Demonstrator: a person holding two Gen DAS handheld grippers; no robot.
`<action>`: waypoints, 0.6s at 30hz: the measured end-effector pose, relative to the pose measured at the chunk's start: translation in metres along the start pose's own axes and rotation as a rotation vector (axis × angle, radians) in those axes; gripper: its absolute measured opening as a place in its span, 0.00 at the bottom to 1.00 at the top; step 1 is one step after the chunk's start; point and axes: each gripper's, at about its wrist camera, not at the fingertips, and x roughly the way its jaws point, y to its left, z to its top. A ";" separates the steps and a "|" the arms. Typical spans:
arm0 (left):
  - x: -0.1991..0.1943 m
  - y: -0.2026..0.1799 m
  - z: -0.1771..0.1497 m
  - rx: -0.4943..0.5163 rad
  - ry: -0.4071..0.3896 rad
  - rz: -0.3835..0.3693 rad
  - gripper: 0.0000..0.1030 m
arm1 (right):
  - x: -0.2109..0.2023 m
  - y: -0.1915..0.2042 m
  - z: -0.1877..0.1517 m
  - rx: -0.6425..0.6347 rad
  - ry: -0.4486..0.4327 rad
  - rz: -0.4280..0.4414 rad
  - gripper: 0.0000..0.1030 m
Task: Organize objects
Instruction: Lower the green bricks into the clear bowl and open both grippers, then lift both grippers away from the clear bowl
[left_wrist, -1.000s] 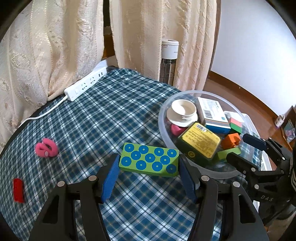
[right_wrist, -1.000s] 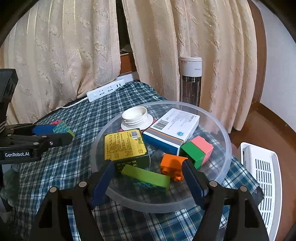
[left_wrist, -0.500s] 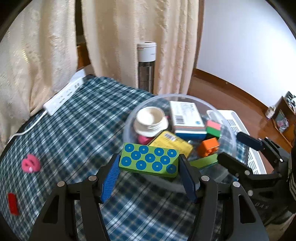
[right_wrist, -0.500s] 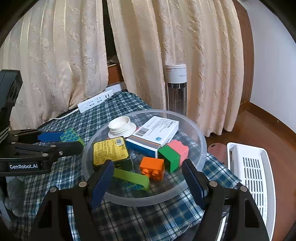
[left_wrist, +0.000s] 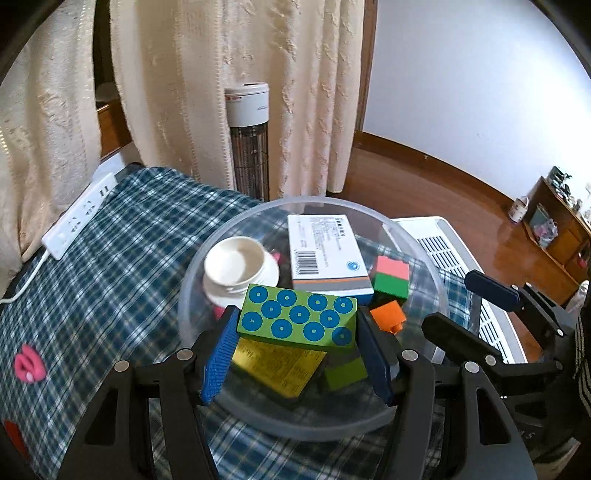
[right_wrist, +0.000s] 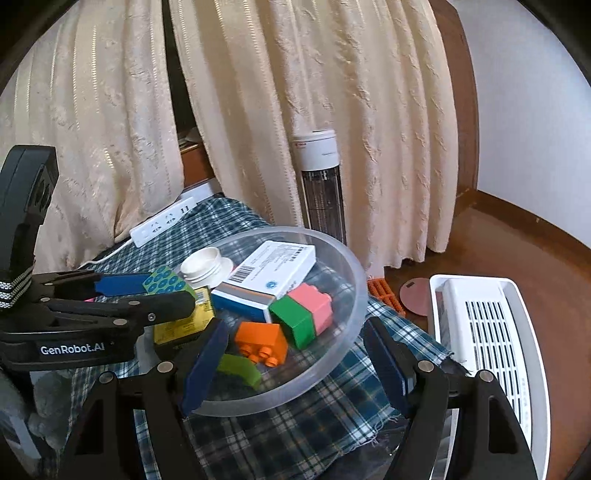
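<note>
Change: green studded block (left_wrist: 299, 320), pinched in L gripper (left_wrist: 295, 350), is now hanging over bowl (left_wrist: 192, 280), not cloth.
R gripper (right_wrist: 295, 363): spread, carrying 0.
Meaning: drop-in is nearing.

Both wrist views look steeply down, close over the shared clear bowl (left_wrist: 424, 266).

Read "GenRobot.AI" in white on left tool (right_wrist: 168, 295) body; barcode noted on white box (right_wrist: 266, 282), print illegible.
</note>
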 end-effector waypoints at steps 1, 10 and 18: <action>0.002 0.000 0.001 -0.002 0.005 -0.004 0.62 | 0.000 -0.001 0.000 0.005 0.000 -0.002 0.77; 0.003 0.021 -0.002 -0.088 0.017 0.004 0.71 | 0.002 -0.002 0.000 0.033 0.003 -0.002 0.77; -0.008 0.033 -0.011 -0.109 0.010 0.038 0.71 | 0.002 0.014 -0.003 0.018 0.009 0.025 0.77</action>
